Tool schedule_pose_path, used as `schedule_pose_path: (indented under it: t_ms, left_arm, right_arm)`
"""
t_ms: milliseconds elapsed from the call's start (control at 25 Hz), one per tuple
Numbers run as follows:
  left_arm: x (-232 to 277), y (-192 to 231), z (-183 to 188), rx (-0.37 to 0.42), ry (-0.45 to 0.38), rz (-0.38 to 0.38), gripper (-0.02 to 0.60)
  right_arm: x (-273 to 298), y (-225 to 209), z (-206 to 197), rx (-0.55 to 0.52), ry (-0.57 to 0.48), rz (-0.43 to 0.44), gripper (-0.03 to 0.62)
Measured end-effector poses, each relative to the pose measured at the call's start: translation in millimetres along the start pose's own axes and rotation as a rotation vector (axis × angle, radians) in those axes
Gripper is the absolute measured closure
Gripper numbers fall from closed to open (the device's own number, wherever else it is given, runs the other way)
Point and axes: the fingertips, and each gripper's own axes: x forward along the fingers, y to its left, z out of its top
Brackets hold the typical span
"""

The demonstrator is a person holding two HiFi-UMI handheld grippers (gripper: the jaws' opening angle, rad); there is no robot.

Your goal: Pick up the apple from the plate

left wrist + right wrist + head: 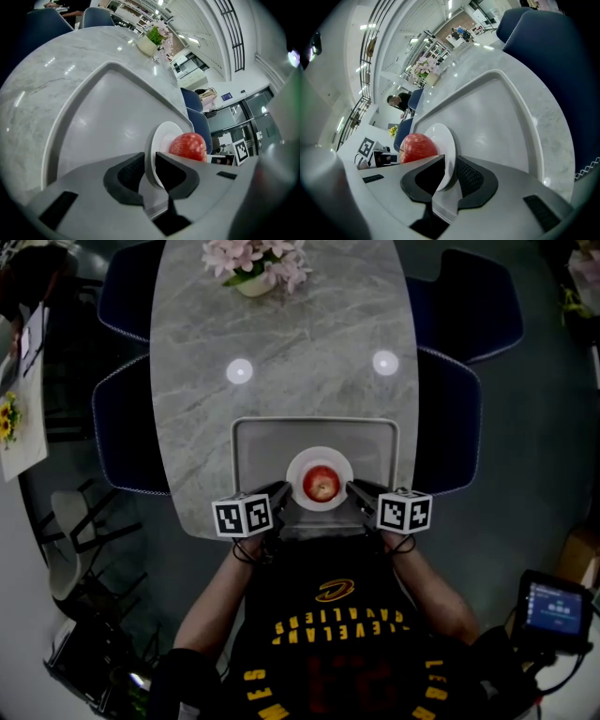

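Overhead, apple (322, 485) on plate (298, 465) — closer, left claw (150, 161), right claw (450, 165) pinching rim.

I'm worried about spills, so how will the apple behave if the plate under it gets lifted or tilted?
The apple is round and sits loose on the shallow white plate, so it would probably roll if tilted. Its skin looks smooth and glossy, likely slippery. It seems firm, not floppy.

Left claw (149, 176) clamped on plate (158, 138) rim, apple (188, 146) atop, grey tray (93, 117)
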Motion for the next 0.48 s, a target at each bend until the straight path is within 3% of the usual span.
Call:
schedule_pose_path:
  t_ms: [440, 480]
  left_arm:
    - [1.1, -8.9, -6.4, 0.028, 0.053, -0.026, 0.509]
    - [1.7, -9.4, -6.6, 0.028, 0.056, -0.03, 0.509]
  right_arm:
    - [-2.4, 1.7, -4.7, 0.013, 0.011, 0.003, 0.514]
    - [-2.8, 1.2, -4.2, 0.014, 0.009, 0.003, 0.54]
